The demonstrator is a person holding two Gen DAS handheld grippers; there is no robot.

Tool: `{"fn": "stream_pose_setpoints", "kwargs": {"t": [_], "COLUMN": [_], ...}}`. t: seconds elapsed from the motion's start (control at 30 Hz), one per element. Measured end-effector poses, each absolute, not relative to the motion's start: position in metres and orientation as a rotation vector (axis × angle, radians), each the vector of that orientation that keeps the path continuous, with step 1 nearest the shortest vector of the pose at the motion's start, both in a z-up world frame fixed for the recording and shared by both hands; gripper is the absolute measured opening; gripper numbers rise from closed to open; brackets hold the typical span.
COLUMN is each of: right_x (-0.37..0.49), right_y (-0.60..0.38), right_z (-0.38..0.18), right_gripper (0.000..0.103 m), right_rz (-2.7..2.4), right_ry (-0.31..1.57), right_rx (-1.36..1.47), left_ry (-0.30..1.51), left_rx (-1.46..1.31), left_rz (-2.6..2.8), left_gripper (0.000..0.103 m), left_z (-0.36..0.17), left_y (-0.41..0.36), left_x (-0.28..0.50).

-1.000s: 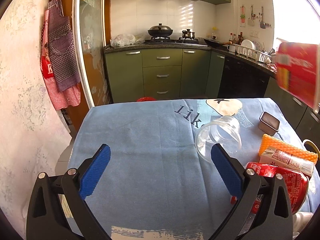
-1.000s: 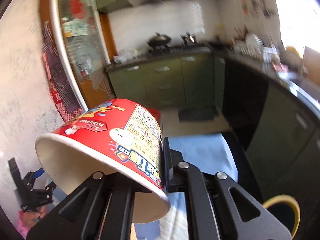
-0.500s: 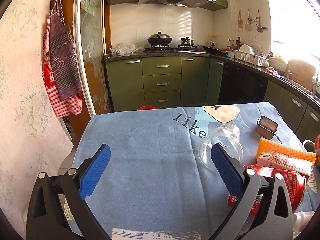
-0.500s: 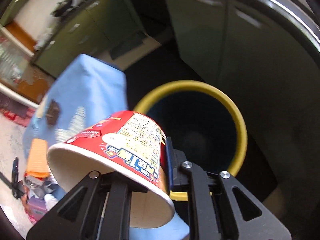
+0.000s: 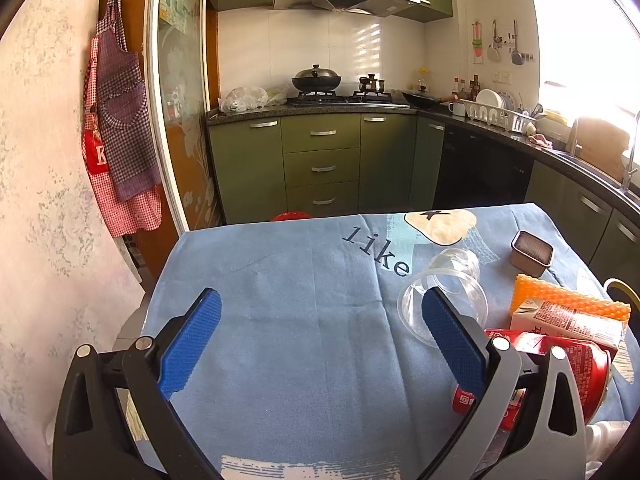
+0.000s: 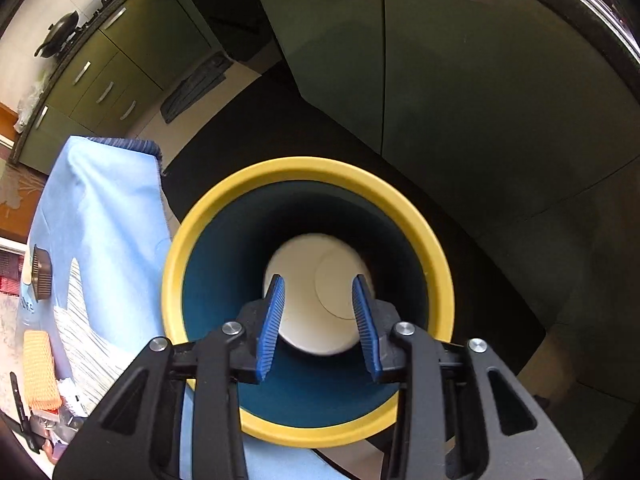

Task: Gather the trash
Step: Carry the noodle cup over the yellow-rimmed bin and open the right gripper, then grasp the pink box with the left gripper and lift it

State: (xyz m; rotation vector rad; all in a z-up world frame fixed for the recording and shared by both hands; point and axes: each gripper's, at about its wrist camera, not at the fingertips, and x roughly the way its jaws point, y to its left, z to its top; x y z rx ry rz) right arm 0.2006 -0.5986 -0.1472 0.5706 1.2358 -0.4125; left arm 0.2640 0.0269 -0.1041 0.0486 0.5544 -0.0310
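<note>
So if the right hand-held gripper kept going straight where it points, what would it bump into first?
Probably the white cup lying inside the bin. The right hand-held gripper points down into the bin's mouth, its jaws opening with nothing between them. Depth is hard to judge, so it might brush the bin's near wall first.

Window point(image 5: 580, 40) glare right; sharp, fisheye-warped edges.

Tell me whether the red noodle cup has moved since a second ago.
Yes. The cup has left the right tool, whose jaws are opening, and now lies inside the yellow-rimmed bin beside the table.
</note>
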Motion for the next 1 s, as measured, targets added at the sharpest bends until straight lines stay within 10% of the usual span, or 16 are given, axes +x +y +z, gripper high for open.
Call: {"fn": "stream_pose_setpoints", "kwargs": {"t": [1.0], "right_x": [0.167], "right_y": [-0.483], "right_z": [-0.135], "right_gripper": [0.043], "right_rz": [-0.076], "right_ry": [1.188], "right_rx": [0.494], "left_ry": [0.796], "left_rx": [0.169], "left_rz": [-0.721], "left_gripper": [0.099], "left_z": [-0.049], "left_y": [-0.011], "left_x": [0.137]}}
